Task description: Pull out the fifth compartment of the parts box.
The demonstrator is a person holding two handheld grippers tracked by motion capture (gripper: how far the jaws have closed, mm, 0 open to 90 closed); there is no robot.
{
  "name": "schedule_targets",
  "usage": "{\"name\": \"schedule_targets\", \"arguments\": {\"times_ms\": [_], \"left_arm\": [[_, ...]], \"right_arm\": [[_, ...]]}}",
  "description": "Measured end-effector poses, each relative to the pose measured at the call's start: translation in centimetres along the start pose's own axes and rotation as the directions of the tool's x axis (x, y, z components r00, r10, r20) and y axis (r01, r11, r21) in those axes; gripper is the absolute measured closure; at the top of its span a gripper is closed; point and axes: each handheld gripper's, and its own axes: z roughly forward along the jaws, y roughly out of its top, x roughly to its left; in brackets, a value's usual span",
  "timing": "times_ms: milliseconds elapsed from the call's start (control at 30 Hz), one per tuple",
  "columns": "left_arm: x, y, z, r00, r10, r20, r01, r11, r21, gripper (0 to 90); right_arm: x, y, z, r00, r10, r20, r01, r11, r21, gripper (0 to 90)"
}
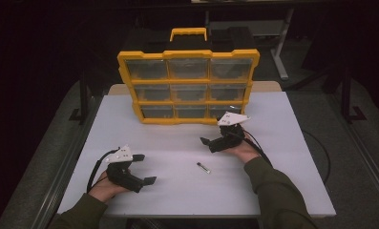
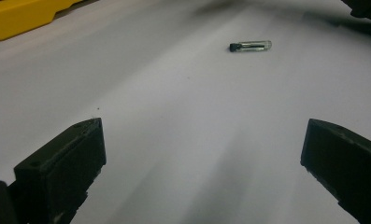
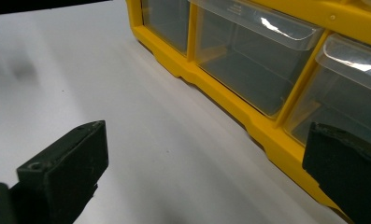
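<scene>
vial (image 1: 203, 167) lying between claws | organizer (image 1: 188, 87) behind | path clear

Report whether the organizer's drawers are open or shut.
Shut: all nine clear drawers sit flush in the yellow organizer frame.

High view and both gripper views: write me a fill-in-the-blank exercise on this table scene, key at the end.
1. The drawer cabinet has a frame coloured ____.
2. The small vial lies on the table between the two ____.
3. The left gripper has its jaws ____.
4. The right gripper is the one nearer the ____.

Missing words: yellow; grippers; open; cabinet
</scene>
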Motion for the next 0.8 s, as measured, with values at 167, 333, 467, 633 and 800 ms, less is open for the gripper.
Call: {"name": "schedule_targets", "arguments": {"times_ms": [167, 333, 467, 633, 800], "left_arm": [[-0.10, -0.08, 0.00, 1.0000, -0.001, 0.001, 0.001, 1.0000, -0.005, 0.0], [-0.08, -0.08, -0.03, 1.0000, -0.007, 0.002, 0.007, 0.9999, -0.008, 0.0], [-0.06, -0.09, -0.02, 0.9999, -0.014, -0.002, 0.014, 0.9999, -0.005, 0.0], [-0.02, -0.15, -0.10, 0.9998, -0.017, -0.009, 0.017, 0.9999, 0.000, 0.0], [-0.06, -0.22, -0.01, 0.9994, -0.035, -0.008, 0.035, 0.9993, -0.011, 0.0]], "right_arm": [[0.18, -0.02, 0.10, 0.9995, -0.031, 0.004, 0.031, 0.999, -0.003, 0.0], [0.46, -0.01, 0.06, 0.9986, -0.052, 0.012, 0.052, 0.999, 0.003, 0.0], [0.50, 0.02, -0.02, 0.9974, -0.070, 0.018, 0.070, 0.998, -0.004, 0.0], [0.53, 0.00, -0.05, 0.9974, -0.068, 0.021, 0.068, 0.998, 0.001, 0.0], [0.60, 0.03, -0.06, 0.9974, -0.069, 0.022, 0.069, 0.998, 0.001, 0.0]]}}
